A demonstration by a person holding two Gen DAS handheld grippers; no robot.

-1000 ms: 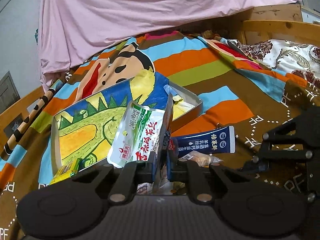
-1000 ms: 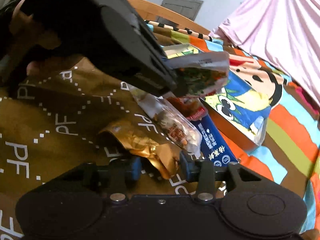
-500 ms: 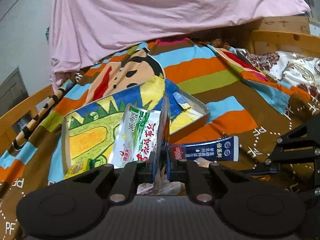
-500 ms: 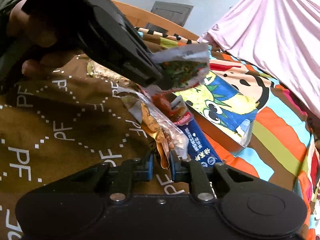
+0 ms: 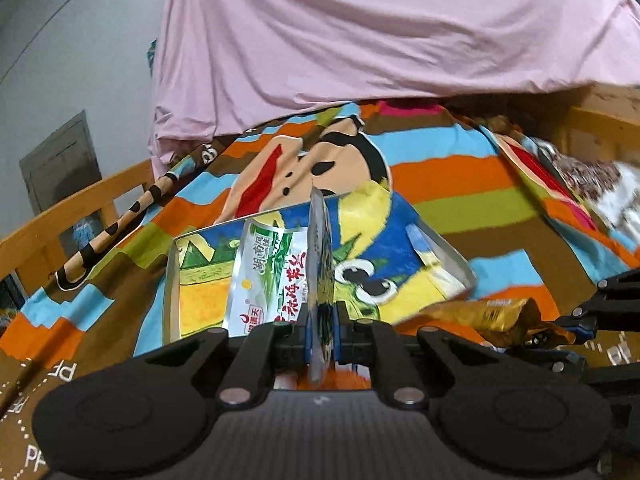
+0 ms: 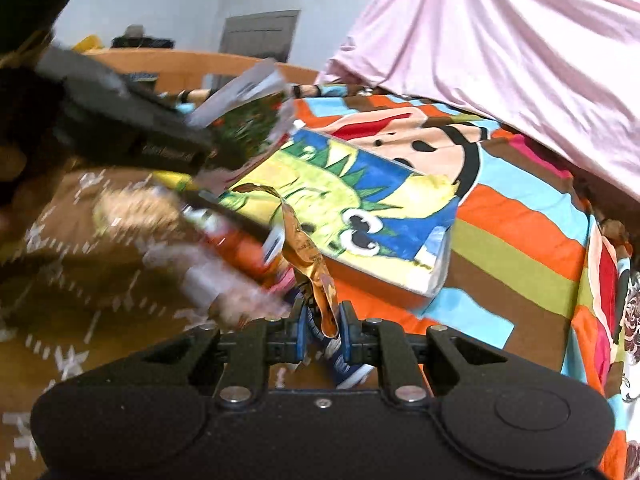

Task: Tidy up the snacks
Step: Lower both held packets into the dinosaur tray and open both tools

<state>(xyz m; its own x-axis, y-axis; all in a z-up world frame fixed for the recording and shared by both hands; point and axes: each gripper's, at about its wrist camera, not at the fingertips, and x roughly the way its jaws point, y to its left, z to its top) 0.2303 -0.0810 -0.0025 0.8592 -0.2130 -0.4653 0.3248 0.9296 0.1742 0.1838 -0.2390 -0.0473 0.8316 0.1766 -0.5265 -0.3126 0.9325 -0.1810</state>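
Both packets have risen off the bed: the left gripper (image 5: 321, 330) clenches a flat pouch (image 5: 321, 264) over the tray (image 5: 448, 256), the right gripper (image 6: 322, 334) a gold wrapper (image 6: 306, 248), seemingly by its edge, which may slip.

I read large red Chinese characters down the white-and-green snack packet (image 5: 266, 280), with green characters above them and a red flame logo at its lower left, at 9 o'clock of my camera centre. White "PF" lettering repeats on the brown blanket (image 5: 60, 376), at 8 o'clock. Print on the gold wrapper (image 5: 496, 312) is too small to read.
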